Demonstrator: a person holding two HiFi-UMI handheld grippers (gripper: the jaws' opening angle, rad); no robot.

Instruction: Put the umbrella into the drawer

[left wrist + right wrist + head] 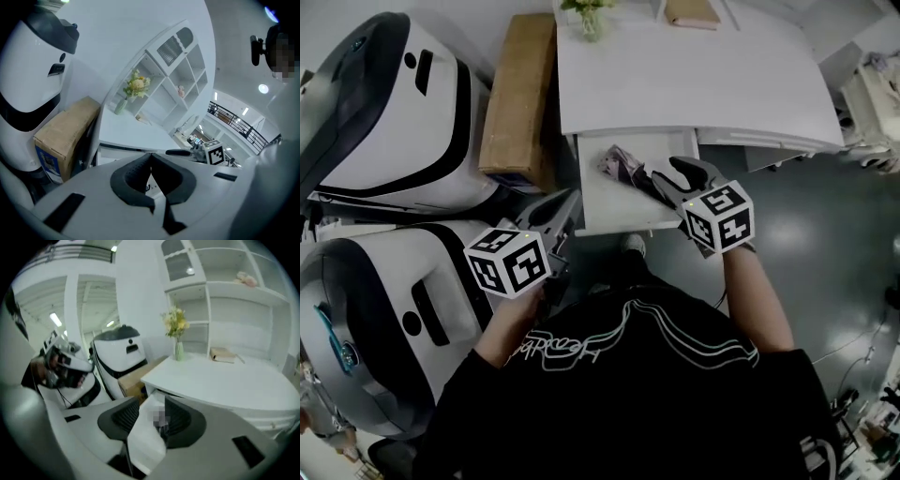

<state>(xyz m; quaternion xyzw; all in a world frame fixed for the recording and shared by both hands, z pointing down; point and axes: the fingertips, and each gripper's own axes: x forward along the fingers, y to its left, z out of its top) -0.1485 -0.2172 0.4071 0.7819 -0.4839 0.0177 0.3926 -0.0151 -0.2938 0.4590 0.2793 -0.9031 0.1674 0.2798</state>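
Observation:
The folded, patterned umbrella (622, 167) lies in the open white drawer (619, 214) under the desk (694, 84), at the drawer's back. My right gripper (667, 180) hovers over the drawer's right side, just right of the umbrella. Its jaws stand apart and hold nothing. In the right gripper view the right gripper (152, 401) looks down on the drawer (143, 439) between its pads. My left gripper (558, 216) hangs to the left of the drawer front. In the left gripper view its tips (151, 157) meet with nothing between them.
A cardboard box (517, 94) stands left of the desk. Two large white machines (384, 112) (384, 319) fill the left side. A vase of flowers (589, 17) and a brown book (692, 11) sit at the desk's back. Dark floor (825, 244) lies to the right.

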